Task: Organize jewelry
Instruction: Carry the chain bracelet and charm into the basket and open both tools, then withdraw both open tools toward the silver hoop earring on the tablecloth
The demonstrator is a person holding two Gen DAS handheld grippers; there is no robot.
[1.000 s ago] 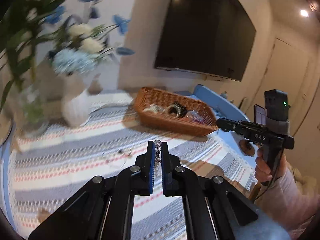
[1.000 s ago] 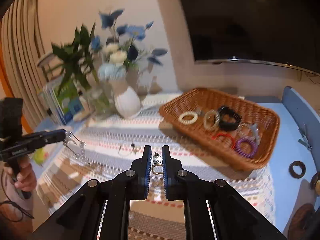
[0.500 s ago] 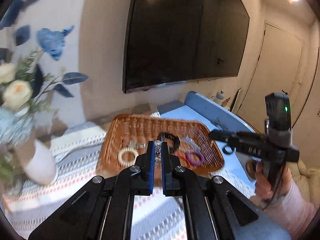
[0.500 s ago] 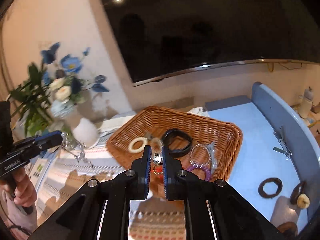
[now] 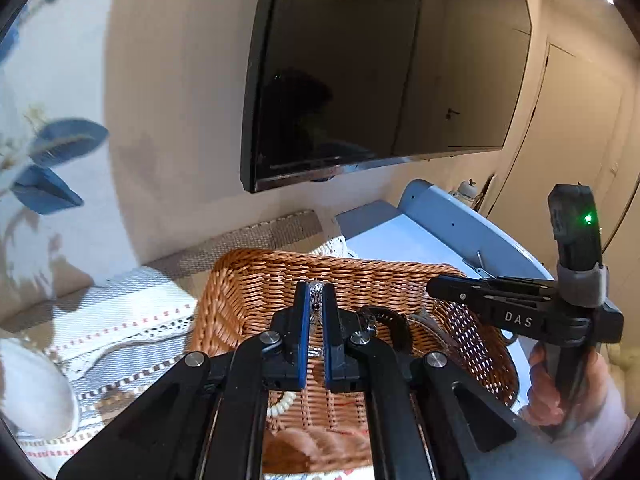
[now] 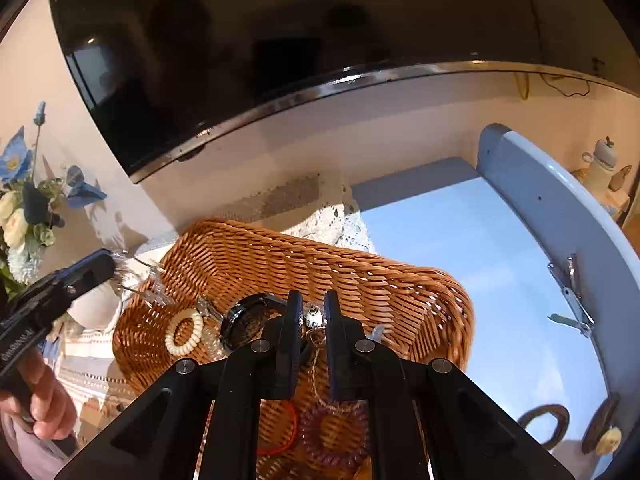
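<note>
Both claws have swung from the striped cloth to above the wicker basket (image 6: pixel 360 276). The left claw (image 5: pixel 315 300) and right claw (image 6: pixel 313 316) each pinch what looks like one end of a silver chain (image 6: pixel 136 276); hair rings lie below them. Release seems next.

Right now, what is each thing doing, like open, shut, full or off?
Left gripper: shut on a silver chain.
Right gripper: shut on a small silver clasp.
Wicker basket: holds hair ties and bracelets.
Television: screen dark.
Cream spiral hair tie: lying in the basket.
</note>
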